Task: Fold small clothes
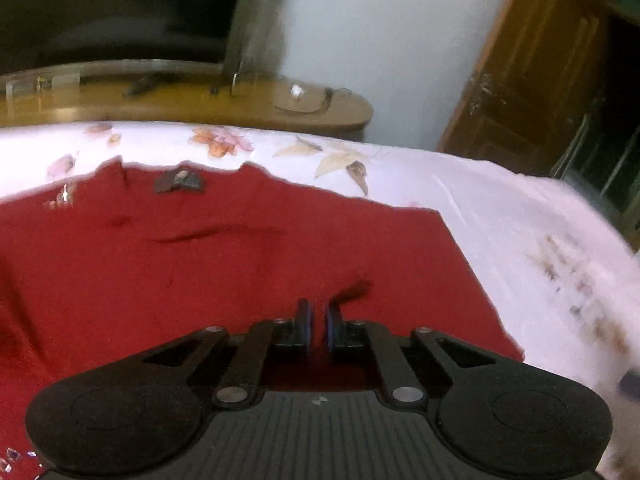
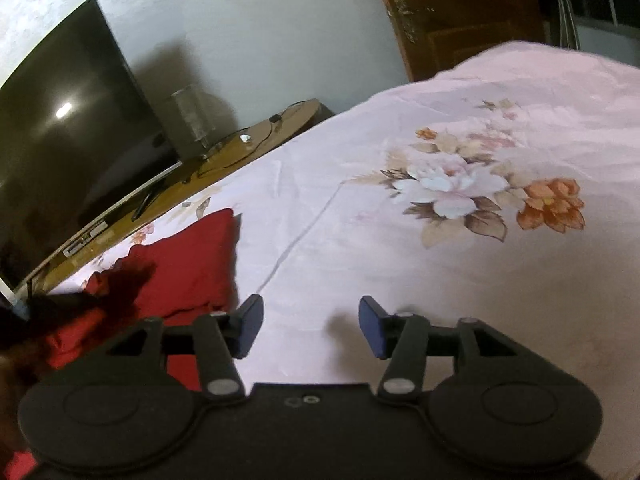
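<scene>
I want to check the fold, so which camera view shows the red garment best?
The left wrist view: the red garment fills most of it, spread on the bedsheet, with its far edge and right edge visible. The right wrist view shows only a bunched part at the left, partly behind a dark blur.

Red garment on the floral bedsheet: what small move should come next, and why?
Probably bring the open right gripper left onto the red cloth garment: it hovers over bare floral bedsheet, while the left gripper is nearly shut above the cloth.
</scene>
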Motion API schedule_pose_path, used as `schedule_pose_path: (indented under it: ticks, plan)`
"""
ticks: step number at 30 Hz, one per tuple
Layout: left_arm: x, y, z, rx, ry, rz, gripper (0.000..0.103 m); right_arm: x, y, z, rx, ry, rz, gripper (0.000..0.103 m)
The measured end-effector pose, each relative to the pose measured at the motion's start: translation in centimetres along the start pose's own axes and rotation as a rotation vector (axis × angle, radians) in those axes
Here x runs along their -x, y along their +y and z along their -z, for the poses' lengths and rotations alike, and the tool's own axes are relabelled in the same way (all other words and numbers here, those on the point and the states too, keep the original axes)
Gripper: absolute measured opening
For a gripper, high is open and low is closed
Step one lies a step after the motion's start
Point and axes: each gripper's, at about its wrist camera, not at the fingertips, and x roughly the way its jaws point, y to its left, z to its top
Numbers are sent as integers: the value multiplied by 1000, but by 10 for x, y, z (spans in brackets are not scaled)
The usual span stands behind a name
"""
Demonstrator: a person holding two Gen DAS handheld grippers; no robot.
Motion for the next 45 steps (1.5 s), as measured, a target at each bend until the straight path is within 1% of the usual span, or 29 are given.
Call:
schedule_pose_path:
  ticks: [1, 2, 3, 4, 5, 7, 10, 11, 12, 13, 14, 15, 17, 18, 20, 21, 22, 23, 25, 27, 31, 32, 33, 36, 39, 42, 43, 44, 45]
  plan:
    - [11, -12, 6, -25, -16, 23, 59, -1, -2, -1, -8, 1, -9, 59]
    - [22, -8, 4, -32, -42, 32, 67, -2, -3, -3, -15, 0, -23, 59]
    - [37, -4, 1, -45, -86, 17, 68, -2, -1, -4, -19, -7, -40, 59]
    - [53, -1, 3, -66, -115, -6, 68, -4, 2, -6, -25, -9, -59, 60]
    - [70, 8, 5, -65, -128, -34, 68, -8, 8, -8, -37, -3, -97, 59]
    - [94, 45, 11, -17, -153, -104, 67, -18, 23, -10, -46, 9, -162, 57]
    - [127, 98, 28, 17, -150, -296, 67, -45, 62, -11, -57, 63, -287, 52]
    - [135, 119, 33, 53, -129, -339, 65, -59, 78, -10, -62, 88, -329, 49]
    - [135, 137, 35, 89, -106, -373, 56, -72, 91, -9, -65, 113, -352, 47]
    - [137, 156, 39, 123, -84, -400, 52, -83, 104, -9, -66, 138, -371, 45]
    - [137, 172, 42, 152, -65, -416, 52, -92, 113, -8, -69, 158, -384, 45]
    - [136, 186, 45, 181, -42, -416, 52, -105, 123, -7, -72, 188, -390, 45]
    - [131, 205, 51, 227, -25, -388, 52, -128, 136, -5, -82, 244, -366, 44]
    - [129, 211, 53, 232, -20, -373, 52, -136, 139, -4, -93, 265, -356, 44]
    - [123, 212, 57, 201, -33, -366, 52, -148, 143, 0, -128, 301, -332, 38]
    - [122, 213, 56, 196, -38, -363, 52, -151, 145, 0, -145, 303, -331, 35]
    - [123, 214, 56, 204, -43, -360, 51, -152, 146, 0, -154, 298, -330, 26]
    - [126, 213, 58, 216, -48, -358, 47, -154, 147, 1, -158, 293, -321, 23]
    - [132, 220, 58, 238, -59, -366, 36, -155, 150, 1, -160, 293, -304, 24]
    - [130, 228, 60, 247, -64, -353, 35, -155, 151, 3, -167, 297, -301, 28]
    - [130, 229, 58, 220, -50, -354, 35, -154, 152, 6, -162, 307, -308, 30]
    - [131, 229, 60, 217, -52, -353, 35, -156, 152, 6, -161, 308, -313, 16]
    - [132, 228, 61, 210, -55, -356, 35, -154, 155, 7, -138, 292, -303, 5]
    - [131, 225, 59, 176, -47, -376, 36, -153, 163, 1, -65, 262, -292, 5]
    - [132, 227, 57, 182, -47, -373, 35, -136, 174, -16, 16, 165, -316, 5]
    - [132, 227, 57, 163, -45, -380, 26, -104, 181, -37, 87, 39, -351, 5]
    - [133, 227, 57, 165, -46, -380, 23, -100, 181, -41, 103, 16, -351, 5]
    - [133, 229, 57, 175, -48, -375, 22, -99, 178, -43, 121, 10, -336, 5]
    - [134, 230, 57, 185, -49, -370, 20, -104, 173, -42, 143, 27, -290, 5]
